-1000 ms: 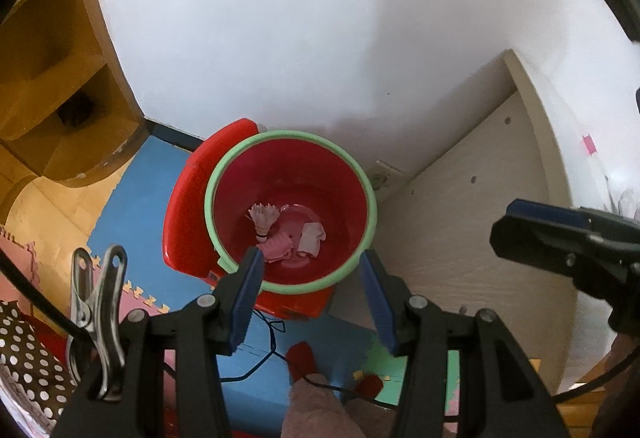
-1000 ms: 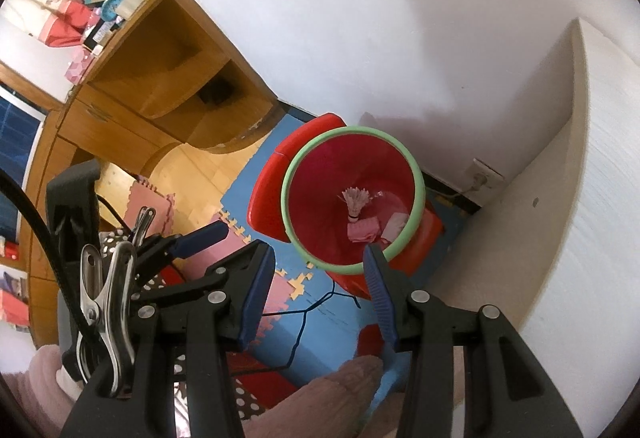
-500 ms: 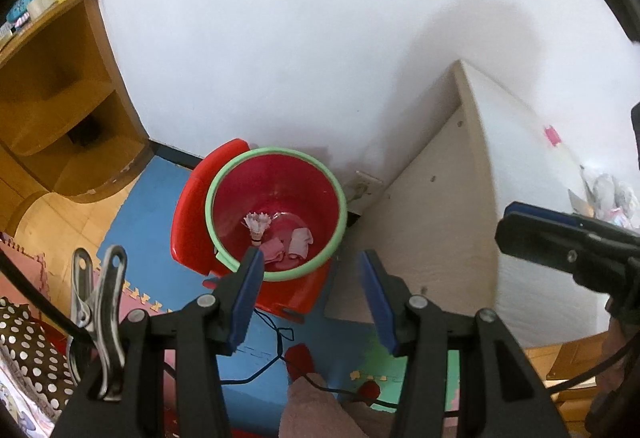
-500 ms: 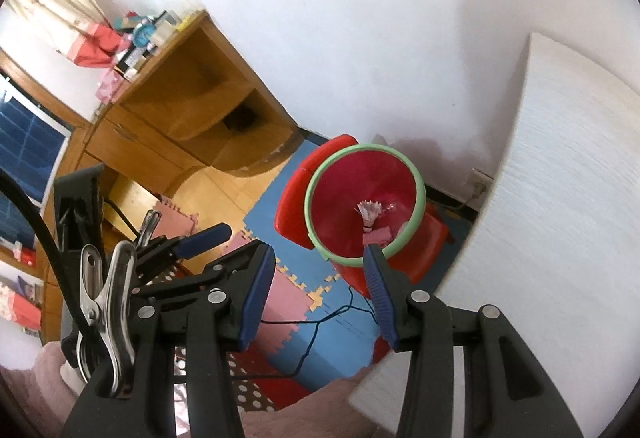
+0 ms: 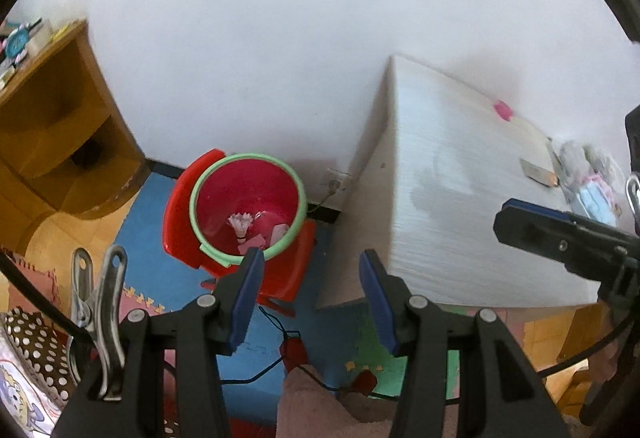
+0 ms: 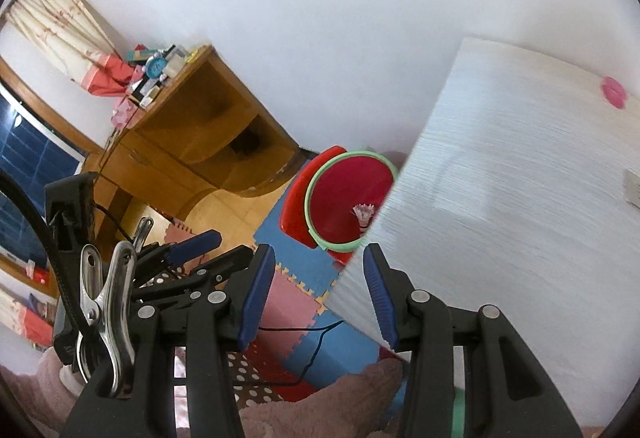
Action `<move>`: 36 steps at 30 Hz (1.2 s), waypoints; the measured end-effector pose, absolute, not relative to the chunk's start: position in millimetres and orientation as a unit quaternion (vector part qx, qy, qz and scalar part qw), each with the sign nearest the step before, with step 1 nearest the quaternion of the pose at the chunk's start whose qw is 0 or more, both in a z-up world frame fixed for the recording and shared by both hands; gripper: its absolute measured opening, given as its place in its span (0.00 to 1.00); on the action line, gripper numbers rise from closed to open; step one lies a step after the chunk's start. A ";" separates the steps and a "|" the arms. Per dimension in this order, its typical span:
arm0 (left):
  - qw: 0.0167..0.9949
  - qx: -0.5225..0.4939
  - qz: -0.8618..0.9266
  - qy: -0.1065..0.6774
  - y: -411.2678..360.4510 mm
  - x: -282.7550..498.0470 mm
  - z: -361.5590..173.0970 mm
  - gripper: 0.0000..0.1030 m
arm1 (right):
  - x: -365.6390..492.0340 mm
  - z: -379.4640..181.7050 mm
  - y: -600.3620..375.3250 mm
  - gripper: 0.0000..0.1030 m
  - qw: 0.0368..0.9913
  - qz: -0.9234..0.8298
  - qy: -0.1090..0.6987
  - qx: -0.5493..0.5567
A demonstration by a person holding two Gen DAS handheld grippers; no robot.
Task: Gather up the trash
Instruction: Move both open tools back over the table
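Left wrist view: the left tongs (image 5: 310, 298) hang in mid-air with blue pads apart and nothing between them. Below them a red bucket (image 5: 248, 212) with a pale green rim stands on the foam floor mat (image 5: 148, 214), against a red chair (image 5: 178, 214), close to the wall. Inside the bucket, on its bottom: a shuttlecock (image 5: 240, 224) with white feathers, a pink crumpled scrap (image 5: 254, 240) and a whitish scrap (image 5: 280, 232). To the right stands the white table (image 5: 460, 198). On its far right part lies a loose pile of trash (image 5: 588, 182), blurred, with pale blue and white pieces; a small pink object (image 5: 503, 110) lies well apart from it near the wall. The right tongs (image 5: 560, 238) reach in from the right edge, over the table.

Right wrist view: the right tongs (image 6: 316, 298) also have their pads apart, gripping nothing, at the table corner (image 6: 500, 218). The bucket (image 6: 340, 198) is partly hidden behind the table edge; only the shuttlecock (image 6: 363, 216) shows inside. The left tongs (image 6: 192, 246) appear at the left. A wooden shelf unit (image 6: 208, 142) carries small items on top, among them a blue clock (image 6: 154, 67).
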State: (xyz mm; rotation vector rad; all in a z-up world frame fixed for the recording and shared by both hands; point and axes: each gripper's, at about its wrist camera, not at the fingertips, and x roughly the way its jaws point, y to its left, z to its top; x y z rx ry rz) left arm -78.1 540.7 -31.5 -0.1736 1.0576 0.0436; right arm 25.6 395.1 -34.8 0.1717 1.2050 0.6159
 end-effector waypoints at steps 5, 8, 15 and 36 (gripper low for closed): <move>0.861 -0.065 0.003 0.504 502.2 -78.8 -19.4 0.51 | 9.9 -17.0 353.7 0.46 0.792 0.270 0.541 0.089; 0.864 -0.063 -0.009 0.500 481.3 -77.7 -12.2 0.51 | 1.9 -6.2 329.1 0.46 0.803 0.255 0.530 0.095; 0.872 -0.044 -0.044 0.486 422.3 -72.7 8.7 0.51 | -18.7 9.8 266.1 0.46 0.822 0.218 0.512 0.116; 0.861 0.008 -0.161 0.482 321.0 -9.2 8.3 0.51 | -25.4 9.1 148.3 0.46 0.854 0.079 0.490 0.156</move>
